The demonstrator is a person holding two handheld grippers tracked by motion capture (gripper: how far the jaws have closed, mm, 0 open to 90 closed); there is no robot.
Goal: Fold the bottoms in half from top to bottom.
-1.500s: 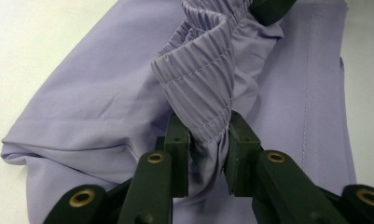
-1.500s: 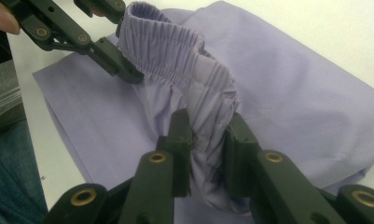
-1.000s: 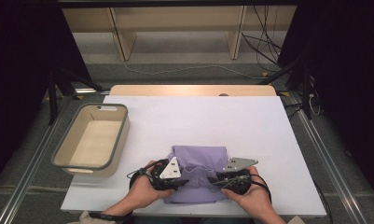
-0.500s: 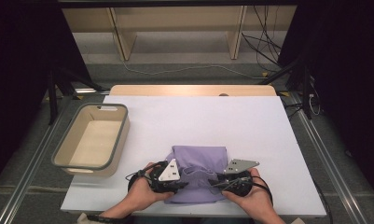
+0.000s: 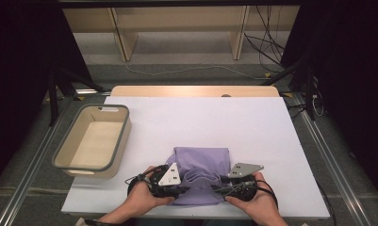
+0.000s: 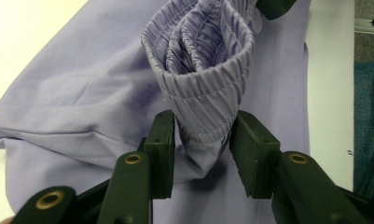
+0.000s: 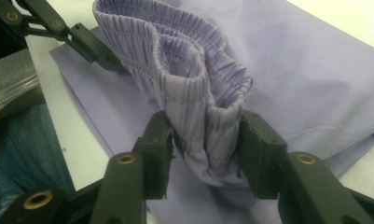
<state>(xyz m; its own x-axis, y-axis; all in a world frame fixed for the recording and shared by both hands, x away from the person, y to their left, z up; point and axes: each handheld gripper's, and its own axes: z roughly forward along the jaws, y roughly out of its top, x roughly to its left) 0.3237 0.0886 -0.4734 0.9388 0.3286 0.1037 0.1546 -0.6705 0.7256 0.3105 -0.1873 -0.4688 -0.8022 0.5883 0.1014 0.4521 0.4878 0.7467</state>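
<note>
A folded lilac garment (image 5: pixel 203 160) lies near the front edge of the white table (image 5: pixel 201 117). Its elastic waistband (image 5: pixel 198 180) stands up in a loop between my two grippers. My left gripper (image 5: pixel 181 189) has one bunched end of the waistband (image 6: pixel 203 93) between its pads (image 6: pixel 162 140), which still touch the cloth. My right gripper (image 5: pixel 217 188) pinches the other end (image 7: pixel 194 88), and the cloth fills the space between its jaws. Both pairs of jaws have just been opening, with the waistband still between them. In the right gripper view the left gripper (image 7: pixel 89 44) shows at the top left.
A beige bin with a grey rim (image 5: pixel 125 136) stands on the table's left side. The table's front edge runs just below both hands. Wooden shelving legs and cables stand on the floor beyond the far edge.
Both hands stay at the garment's near edge. The waistband loop between the grippers has slackened a little.
</note>
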